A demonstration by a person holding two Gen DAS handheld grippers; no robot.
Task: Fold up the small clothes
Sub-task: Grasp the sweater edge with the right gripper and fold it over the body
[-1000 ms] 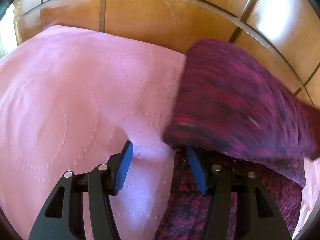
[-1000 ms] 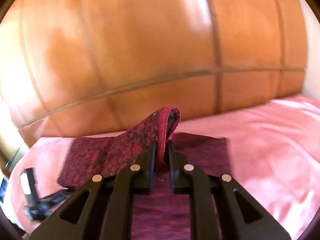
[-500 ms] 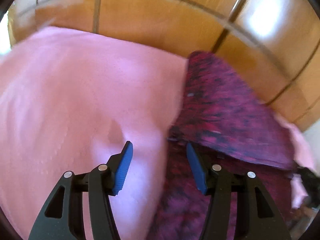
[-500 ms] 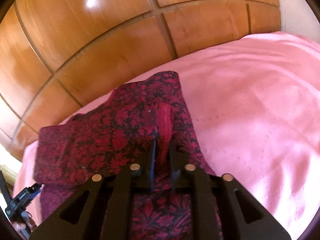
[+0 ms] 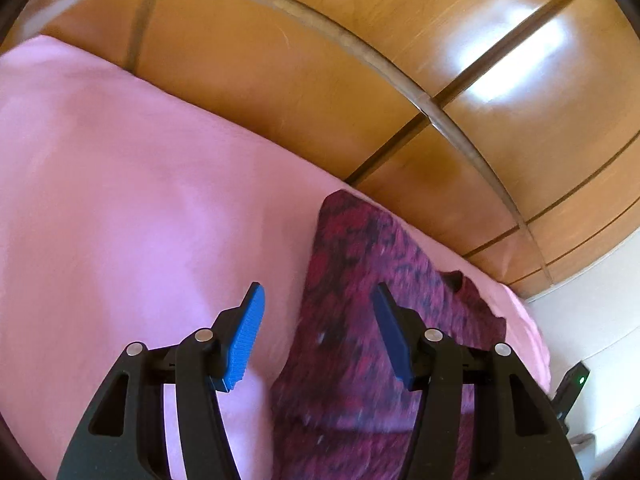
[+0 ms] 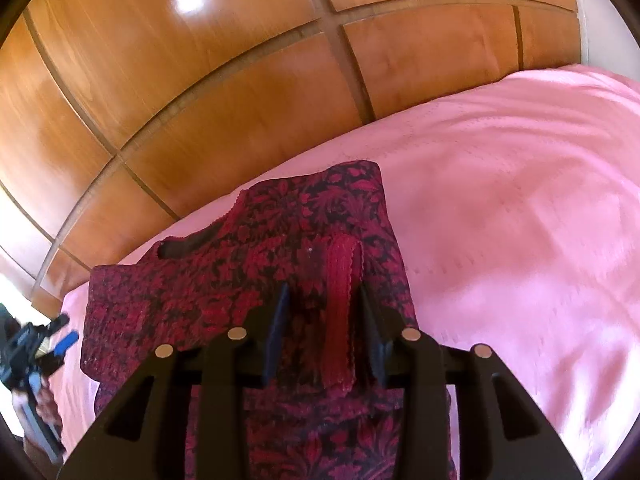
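Writing: we find no brand, label or readable text on any surface; the only mark we see is a small green light on a dark device (image 5: pixel 573 385) at the right edge of the left wrist view.
Garment: we see a dark red and black floral-patterned knit garment (image 6: pixel 256 280) lying on the pink bedspread (image 6: pixel 520 220), its far edge close to the glossy orange-brown wooden panelled wall (image 6: pixel 200 92). A fold lies across it, the upper layer laid over the lower one.
Red strip: a plain red ribbed strip of the garment (image 6: pixel 340 304) stands between the right gripper's fingers, nearer the right-hand one.
Right gripper: the black two-finger right gripper (image 6: pixel 320 326) points steeply down onto the garment. Its jaws are opening; the strip is in the gap, and whether it touches the right-hand finger we cannot tell.
Left gripper: the black left gripper with blue ribbed pads (image 5: pixel 318 334) tilts down over the bed, jaws about half open with nothing between them. The garment's left edge runs under the gap, the left pad (image 5: pixel 246 340) over bare bedspread, the right one over the fabric.
Left hand: in the right wrist view we see the left gripper at the far left edge, blurred, held by a person's hand (image 6: pixel 42 400) beside the garment's left side.
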